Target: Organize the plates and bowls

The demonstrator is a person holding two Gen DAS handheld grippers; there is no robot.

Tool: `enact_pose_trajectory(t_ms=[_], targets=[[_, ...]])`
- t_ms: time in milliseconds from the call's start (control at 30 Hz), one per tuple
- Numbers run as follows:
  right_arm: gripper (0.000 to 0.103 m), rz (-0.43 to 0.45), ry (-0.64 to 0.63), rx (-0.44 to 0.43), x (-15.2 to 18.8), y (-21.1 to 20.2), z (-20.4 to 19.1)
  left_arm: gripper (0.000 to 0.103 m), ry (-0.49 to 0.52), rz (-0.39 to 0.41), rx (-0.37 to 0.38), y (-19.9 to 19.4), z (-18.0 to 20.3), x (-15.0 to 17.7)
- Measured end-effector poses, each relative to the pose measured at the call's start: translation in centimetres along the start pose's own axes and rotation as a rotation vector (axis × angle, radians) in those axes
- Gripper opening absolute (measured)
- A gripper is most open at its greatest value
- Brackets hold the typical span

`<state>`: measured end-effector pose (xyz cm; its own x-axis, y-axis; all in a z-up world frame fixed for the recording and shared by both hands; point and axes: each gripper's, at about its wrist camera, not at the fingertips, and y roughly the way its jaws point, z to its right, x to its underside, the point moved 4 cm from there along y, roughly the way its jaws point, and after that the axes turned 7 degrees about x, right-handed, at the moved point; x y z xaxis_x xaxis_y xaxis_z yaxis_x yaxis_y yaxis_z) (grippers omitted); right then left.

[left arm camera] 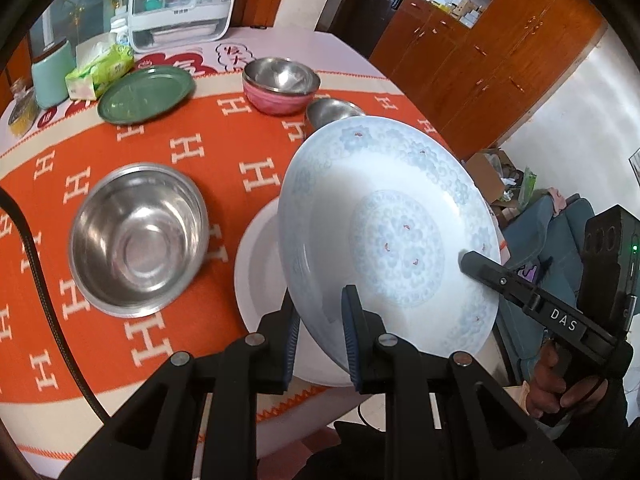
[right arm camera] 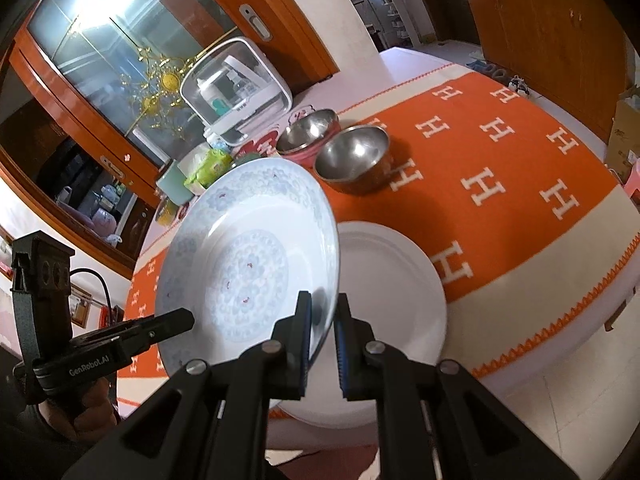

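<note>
We are mid-carry: both grippers pinch one blue-patterned plate (left arm camera: 384,236), tilted and lifted off the table. The left gripper (left arm camera: 320,320) clamps its near rim, one finger on each face of the plate; the right gripper (right arm camera: 322,332) clamps the opposite rim the same way. Just below and partly behind it lies a plain white plate (right arm camera: 396,280) on the orange cloth (left arm camera: 168,152), near the table's front edge.

We judge the step to be stacking the patterned plate onto the white one. The next move calls for levelling it, centring it over the white plate and lowering both sides together (an uneven release could clatter or chip a rim).

The left wrist view alone shows a large steel bowl (left arm camera: 138,240) beside the white plate and a green plate (left arm camera: 146,94) farther back. The right wrist view shows more of the white plate's bare surface, and a steel bowl (right arm camera: 352,158) in full that the left view mostly hides.
</note>
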<state>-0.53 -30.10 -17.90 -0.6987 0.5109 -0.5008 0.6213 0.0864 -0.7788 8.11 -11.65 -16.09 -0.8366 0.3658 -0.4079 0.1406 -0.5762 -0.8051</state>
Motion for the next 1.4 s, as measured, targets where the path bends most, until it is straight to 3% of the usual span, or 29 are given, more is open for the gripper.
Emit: enact_pose_trajectory(t_ms=[333, 1000, 1400], targets=[[0.011, -0.114, -0.033, 0.014, 1.4, 1.9, 2.1, 0.018, -0.062, -0.042, -0.033, 2.8, 0.1, 2.2], [0.011, -0.376, -0.047, -0.005, 0.8, 9.3, 5.3, 0.018, -0.174, -0.156, -0.116, 9.2, -1.8, 2.8], [0.012, -0.440, -0.134, 0.013, 0.6, 11.4, 4.7, 0.019, -0.234, -0.217, -0.155, 11.4, -3.3, 2.9]])
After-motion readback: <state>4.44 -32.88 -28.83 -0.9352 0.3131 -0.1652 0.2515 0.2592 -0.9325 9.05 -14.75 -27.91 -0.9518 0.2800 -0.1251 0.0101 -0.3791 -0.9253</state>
